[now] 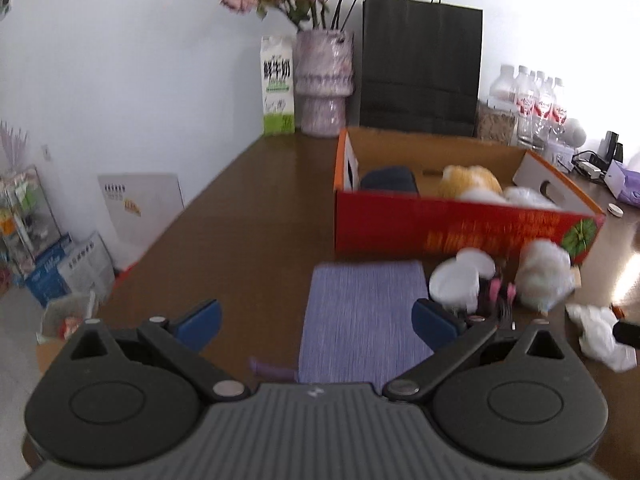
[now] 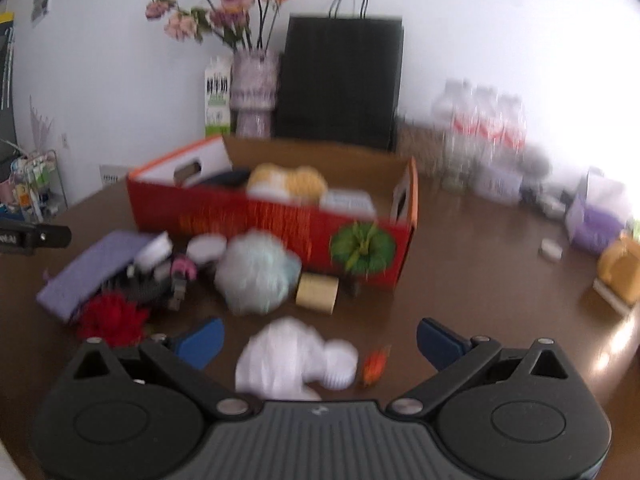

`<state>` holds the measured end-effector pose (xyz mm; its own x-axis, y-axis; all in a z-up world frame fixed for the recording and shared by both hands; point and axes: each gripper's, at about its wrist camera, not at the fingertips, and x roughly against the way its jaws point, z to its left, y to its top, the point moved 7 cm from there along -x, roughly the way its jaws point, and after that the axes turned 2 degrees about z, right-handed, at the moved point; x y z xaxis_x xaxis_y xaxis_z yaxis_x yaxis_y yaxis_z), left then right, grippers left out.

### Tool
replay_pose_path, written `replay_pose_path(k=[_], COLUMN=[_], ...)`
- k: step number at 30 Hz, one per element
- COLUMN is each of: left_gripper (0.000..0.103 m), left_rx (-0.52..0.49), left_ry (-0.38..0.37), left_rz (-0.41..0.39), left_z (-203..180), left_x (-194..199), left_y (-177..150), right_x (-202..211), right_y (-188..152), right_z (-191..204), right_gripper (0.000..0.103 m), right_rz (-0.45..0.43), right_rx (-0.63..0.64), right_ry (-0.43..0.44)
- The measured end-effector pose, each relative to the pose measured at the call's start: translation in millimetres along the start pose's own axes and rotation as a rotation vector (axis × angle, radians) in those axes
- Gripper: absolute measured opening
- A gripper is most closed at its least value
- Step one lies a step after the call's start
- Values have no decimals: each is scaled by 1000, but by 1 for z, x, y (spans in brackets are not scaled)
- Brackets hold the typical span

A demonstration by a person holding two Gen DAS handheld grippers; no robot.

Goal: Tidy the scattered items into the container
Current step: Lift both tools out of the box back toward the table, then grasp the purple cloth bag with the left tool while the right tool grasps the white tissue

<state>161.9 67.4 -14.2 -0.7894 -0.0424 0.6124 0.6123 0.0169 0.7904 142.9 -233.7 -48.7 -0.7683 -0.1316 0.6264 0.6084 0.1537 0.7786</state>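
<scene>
Brown, glossy wood forms the table, which runs back to a white wall. The red cardboard box stands open-topped near the middle of it, with a yellow plush item and something dark inside. Behind the box, against the wall, stand a black paper bag, a mottled vase of faded pink flowers and a milk carton; to the box's right are shrink-wrapped water bottles. Beyond the table's left edge, boxes and a wire rack sit on the floor.

In front of the box lie the scattered items: a lilac cloth pouch, white round containers, a pale mesh puff, a cardboard roll, a red frilly piece and a crumpled white bag.

The left gripper is spread wide and empty, its blue fingers either side of the pouch. The right gripper is likewise wide apart and holds nothing, with the white bag between its fingers.
</scene>
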Motion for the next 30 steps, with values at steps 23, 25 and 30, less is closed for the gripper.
replay_pose_path(k=[23, 25, 30], left_gripper=[103, 103, 102], left_rx=[-38, -31, -47], left_ry=[-30, -34, -30], left_rz=[109, 114, 99], left_z=[-16, -14, -15], left_x=[-40, -43, -44], left_y=[-24, -26, -27], right_x=[-33, -34, -36], right_y=[-11, -12, -12], right_z=[17, 17, 14], right_gripper=[91, 85, 71], right_rz=[51, 49, 37], right_rx=[-45, -46, -51], right_ry=[39, 40, 31])
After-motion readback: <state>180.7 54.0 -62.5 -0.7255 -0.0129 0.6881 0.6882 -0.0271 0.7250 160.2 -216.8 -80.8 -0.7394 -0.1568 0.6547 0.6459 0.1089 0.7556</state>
